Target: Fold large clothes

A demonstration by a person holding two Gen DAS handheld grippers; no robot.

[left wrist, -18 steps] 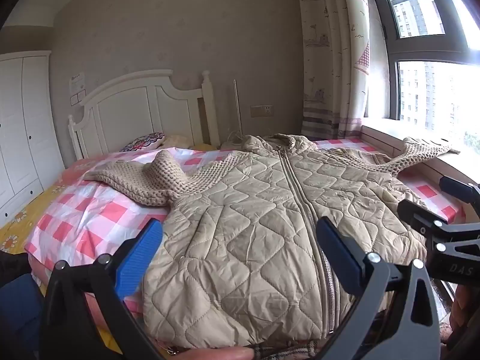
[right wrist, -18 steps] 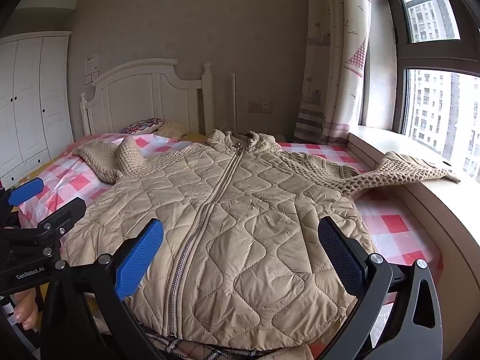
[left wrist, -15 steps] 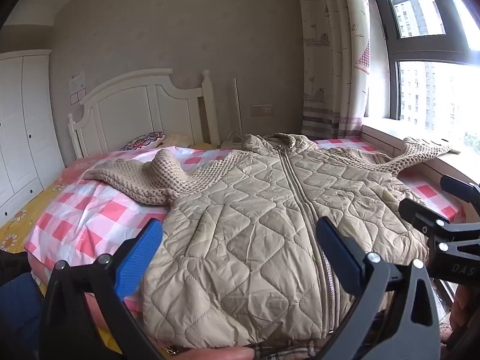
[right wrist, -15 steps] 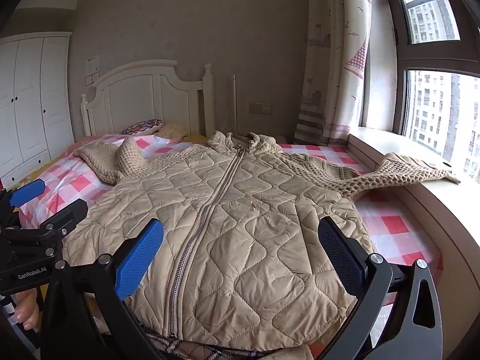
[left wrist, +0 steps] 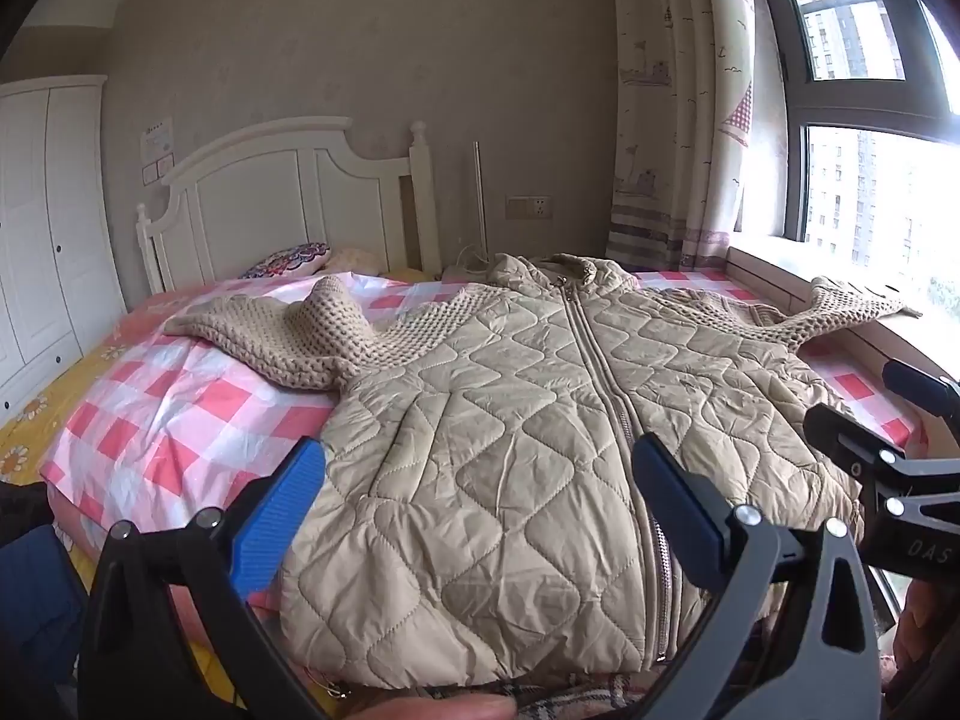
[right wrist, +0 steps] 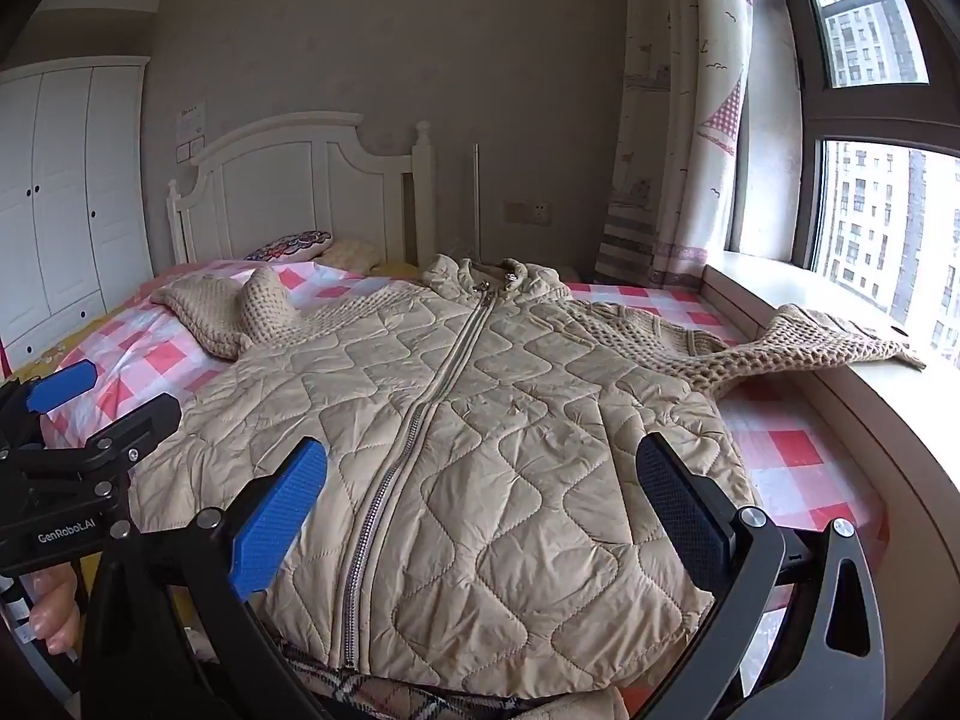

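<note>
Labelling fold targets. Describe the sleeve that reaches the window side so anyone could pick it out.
Start at the bed with the pink checked sheet, where a beige quilted jacket lies zipped, front up. Its far sleeve stretches out onto the windowsill. It is open-knit, unlike the quilted body, and lies straight, unlike the crumpled other sleeve.
</note>
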